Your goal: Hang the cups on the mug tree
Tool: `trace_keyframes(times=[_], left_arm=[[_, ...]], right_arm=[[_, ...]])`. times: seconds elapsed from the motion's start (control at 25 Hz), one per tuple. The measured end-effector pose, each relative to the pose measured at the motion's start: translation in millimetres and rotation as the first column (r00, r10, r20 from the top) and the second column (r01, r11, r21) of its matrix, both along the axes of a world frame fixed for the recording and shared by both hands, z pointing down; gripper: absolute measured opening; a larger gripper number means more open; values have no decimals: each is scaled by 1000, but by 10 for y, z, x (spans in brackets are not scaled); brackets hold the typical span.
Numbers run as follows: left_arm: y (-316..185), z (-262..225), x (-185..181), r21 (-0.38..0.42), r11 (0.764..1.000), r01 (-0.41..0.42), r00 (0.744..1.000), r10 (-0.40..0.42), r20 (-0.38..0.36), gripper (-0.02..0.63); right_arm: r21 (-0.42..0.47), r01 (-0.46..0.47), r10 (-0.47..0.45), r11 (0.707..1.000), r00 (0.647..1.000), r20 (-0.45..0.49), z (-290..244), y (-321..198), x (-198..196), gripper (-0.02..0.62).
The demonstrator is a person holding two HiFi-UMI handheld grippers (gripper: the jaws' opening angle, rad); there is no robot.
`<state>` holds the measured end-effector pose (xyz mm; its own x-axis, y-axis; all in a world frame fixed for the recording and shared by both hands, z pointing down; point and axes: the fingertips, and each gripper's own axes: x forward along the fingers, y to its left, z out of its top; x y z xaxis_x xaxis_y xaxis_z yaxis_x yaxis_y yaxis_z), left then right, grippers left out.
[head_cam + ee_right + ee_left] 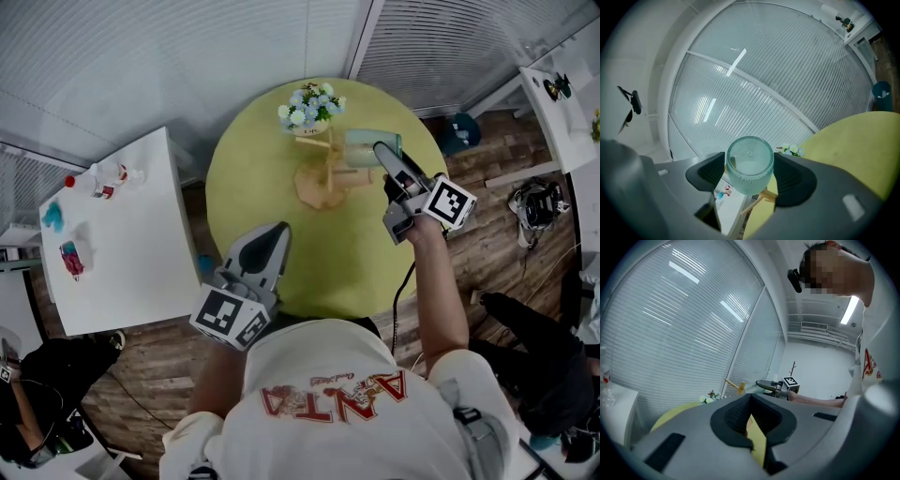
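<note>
A wooden mug tree stands at the back of the round yellow-green table. My right gripper is shut on a teal textured glass cup, held on its side just right of the tree's upper pegs. In the right gripper view the cup fills the space between the pads, mouth away from the camera, with a wooden peg below it. My left gripper hovers at the table's near edge, shut and holding nothing. From the left gripper view a peg of the tree and the right gripper show far off.
A small pot of white and blue flowers sits right behind the tree. A white side table with bottles and small items stands to the left. A teal bin and a bag are on the wooden floor at right.
</note>
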<state>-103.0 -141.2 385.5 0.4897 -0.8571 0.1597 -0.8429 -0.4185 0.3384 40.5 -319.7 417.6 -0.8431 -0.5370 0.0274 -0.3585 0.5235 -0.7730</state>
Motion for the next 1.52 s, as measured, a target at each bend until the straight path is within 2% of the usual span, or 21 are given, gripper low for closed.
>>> trace_keyframes(times=[0.24, 0.48, 0.6, 0.72, 0.88, 1.12, 1.24, 1.4, 1.52], left_arm=[[16, -37, 11, 5, 1000, -3, 1000, 3, -1, 8], [52, -66, 33, 16, 1000, -17, 1000, 17, -2, 8], [57, -108, 68, 27, 999, -28, 1000, 28, -3, 8], [57, -170, 113, 39, 998, -43, 999, 43, -2, 9], [73, -259, 189, 63, 996, -68, 998, 68, 1, 8], [125, -454, 296, 110, 988, -113, 994, 112, 11, 8], [132, -559, 336, 134, 983, -129, 992, 127, 22, 8], [151, -690, 383, 165, 975, -149, 989, 145, 34, 8], [165, -765, 418, 183, 970, -159, 987, 154, 39, 8]], right_arm=[[33, -25, 25, 999, 1000, -4, -86, 9, 56, 331], [70, -80, 80, 994, 997, -6, -197, 59, 252, 337], [116, -139, 144, 984, 989, -37, -292, 116, 453, 337], [192, -214, 233, 958, 969, -85, -439, 244, 674, 329], [290, -247, 299, 925, 942, -150, -591, 560, 791, 193], [429, -214, 338, 877, 911, -236, -734, 1122, 661, 37], [497, -190, 357, 847, 895, -266, -856, 1366, 584, 2], [586, -142, 377, 798, 876, -302, -1080, 1611, 506, 2], [613, -133, 395, 778, 863, -315, -1185, 1696, 529, 2]])
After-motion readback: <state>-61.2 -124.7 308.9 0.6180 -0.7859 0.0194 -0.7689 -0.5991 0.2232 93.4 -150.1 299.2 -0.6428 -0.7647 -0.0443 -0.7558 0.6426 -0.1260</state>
